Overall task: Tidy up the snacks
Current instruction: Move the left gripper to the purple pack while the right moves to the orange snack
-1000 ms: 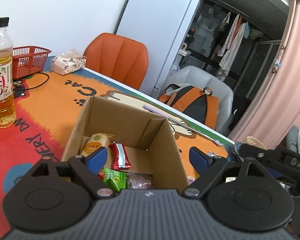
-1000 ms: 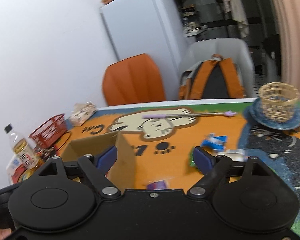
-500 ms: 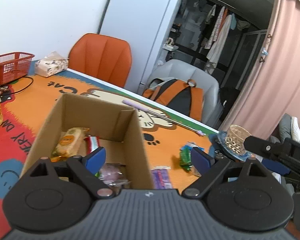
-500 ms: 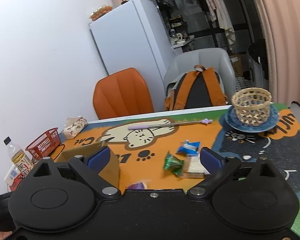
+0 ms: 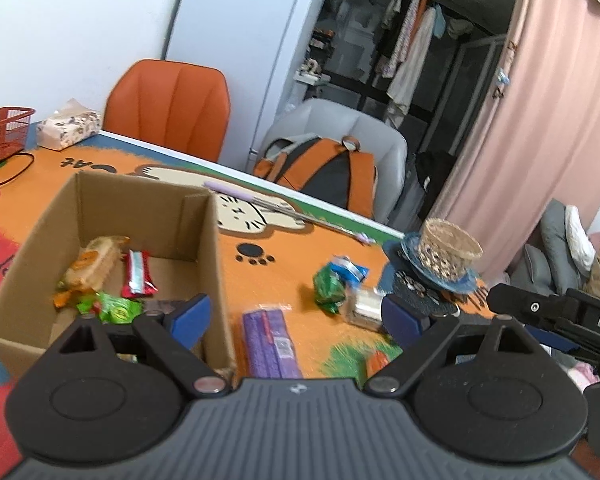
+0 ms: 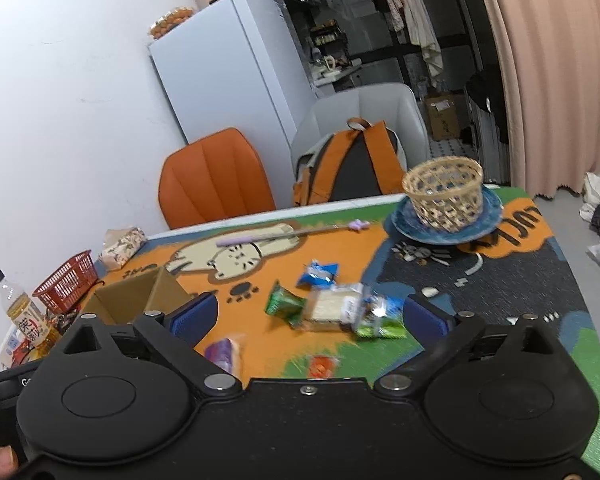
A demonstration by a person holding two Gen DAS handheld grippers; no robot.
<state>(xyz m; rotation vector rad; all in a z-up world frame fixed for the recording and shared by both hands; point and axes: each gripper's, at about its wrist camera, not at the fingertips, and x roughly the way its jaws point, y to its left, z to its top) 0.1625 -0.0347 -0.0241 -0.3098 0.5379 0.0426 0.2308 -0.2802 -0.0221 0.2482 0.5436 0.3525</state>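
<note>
1. Here, in the left wrist view, we saw the left gripper [image 5: 294, 318] spread wide and empty above the purple packet [image 5: 271, 342], just beside the cardboard box [image 5: 212, 276] already containing several snacks [image 5: 112, 276].
2. In the right wrist view, our right gripper [image 6: 310, 318] gaped wide, holding nothing, over loose snack packets [image 6: 334, 306] on the cat-print mat [image 6: 500, 272].

The left gripper [image 5: 294, 318] hangs above the table with its blue fingers [image 5: 188, 320] spread wide and nothing between them. Below to the left, a cardboard box [image 5: 214, 256] holds several wrapped snacks. Beside its right wall lies a purple packet [image 5: 270, 344], with a green packet [image 5: 328, 286] farther right.
</note>
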